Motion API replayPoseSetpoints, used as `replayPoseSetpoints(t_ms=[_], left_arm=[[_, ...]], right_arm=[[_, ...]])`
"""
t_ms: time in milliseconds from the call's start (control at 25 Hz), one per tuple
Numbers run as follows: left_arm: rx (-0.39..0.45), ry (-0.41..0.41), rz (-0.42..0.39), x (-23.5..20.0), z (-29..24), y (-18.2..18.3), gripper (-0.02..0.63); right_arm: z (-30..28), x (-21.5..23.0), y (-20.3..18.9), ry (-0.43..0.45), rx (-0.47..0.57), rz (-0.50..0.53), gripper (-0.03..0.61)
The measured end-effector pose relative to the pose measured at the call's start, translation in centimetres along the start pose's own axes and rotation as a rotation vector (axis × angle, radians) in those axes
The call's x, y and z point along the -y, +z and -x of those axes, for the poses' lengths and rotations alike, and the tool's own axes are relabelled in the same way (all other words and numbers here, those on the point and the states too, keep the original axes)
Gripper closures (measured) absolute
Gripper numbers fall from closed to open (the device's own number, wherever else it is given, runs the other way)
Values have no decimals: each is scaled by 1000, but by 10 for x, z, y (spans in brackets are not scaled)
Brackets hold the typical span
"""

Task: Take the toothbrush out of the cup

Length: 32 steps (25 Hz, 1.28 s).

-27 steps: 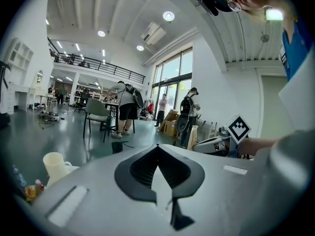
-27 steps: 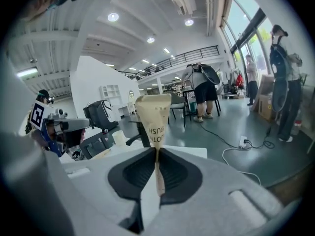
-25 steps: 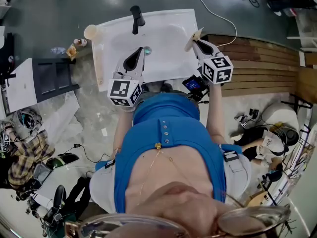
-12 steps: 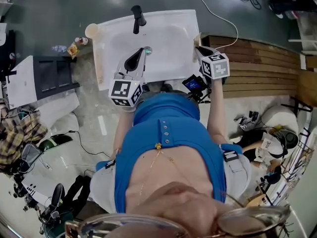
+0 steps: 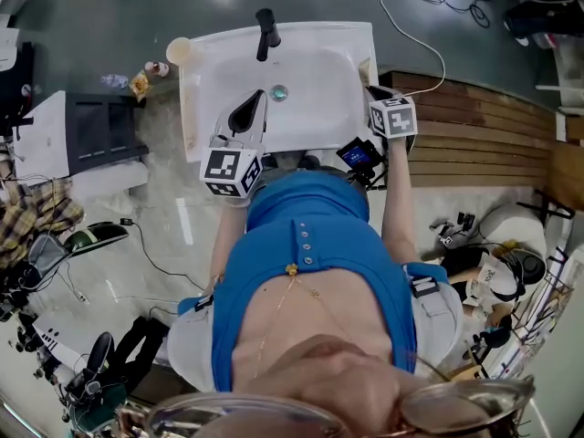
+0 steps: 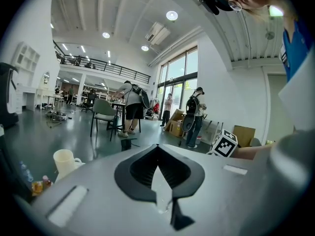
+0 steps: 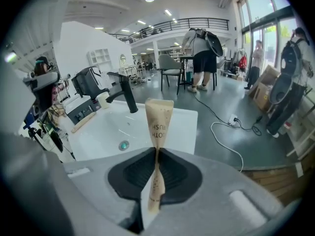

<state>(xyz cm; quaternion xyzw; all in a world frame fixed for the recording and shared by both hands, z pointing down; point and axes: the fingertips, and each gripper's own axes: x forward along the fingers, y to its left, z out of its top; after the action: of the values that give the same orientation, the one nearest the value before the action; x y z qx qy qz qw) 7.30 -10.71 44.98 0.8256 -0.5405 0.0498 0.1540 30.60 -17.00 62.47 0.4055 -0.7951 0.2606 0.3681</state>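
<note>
A: Count of grippers, and their fingers?

B: Two. The left gripper [image 5: 252,108] hangs over the near half of the sink [image 5: 315,39]. In the left gripper view its jaws [image 6: 157,149] are pressed together with nothing between them. The right gripper [image 5: 374,91] is at the sink's right edge, tilted steeply down. Its jaws [image 7: 156,154] are clamped on the toothbrush [image 7: 158,119].

A: One toothbrush?

B: One, in a tan paper sleeve with dark print. The sleeve stands up out of the jaws, pinched narrow at the grip and flaring wider above. From the head view it shows as a tan sliver [image 5: 367,69] against the sink's right edge.

A: And the cup?

B: One cup [image 5: 179,50], pale, at the sink's far left corner. Whether it sits on the rim or just off it I cannot tell. It also shows low on the left in the left gripper view [image 6: 65,162], handle to the right. Cup and toothbrush are well apart, at opposite sides of the sink.

A: Fixtures on the sink?

B: One black faucet [image 5: 266,33] at the middle of the far edge, and one round drain [image 5: 279,91] in the bowl, near the left gripper's tip.

A: Anyone else?

B: Three people standing far off in the left gripper view.
</note>
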Motion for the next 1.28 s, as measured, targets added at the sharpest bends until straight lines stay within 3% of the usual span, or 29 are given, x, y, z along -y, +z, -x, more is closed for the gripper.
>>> replayPoseSetpoints(t_ms=[680, 920, 1280], left_arm=[[-10, 25, 27, -27, 5, -5, 612], [-18, 20, 35, -30, 3, -7, 612], [-24, 5, 41, -31, 5, -10, 612]], right_arm=[[-49, 32, -28, -111, -76, -145, 555], [-59, 39, -41, -141, -112, -154, 555], [-56, 35, -41, -151, -85, -154, 525]])
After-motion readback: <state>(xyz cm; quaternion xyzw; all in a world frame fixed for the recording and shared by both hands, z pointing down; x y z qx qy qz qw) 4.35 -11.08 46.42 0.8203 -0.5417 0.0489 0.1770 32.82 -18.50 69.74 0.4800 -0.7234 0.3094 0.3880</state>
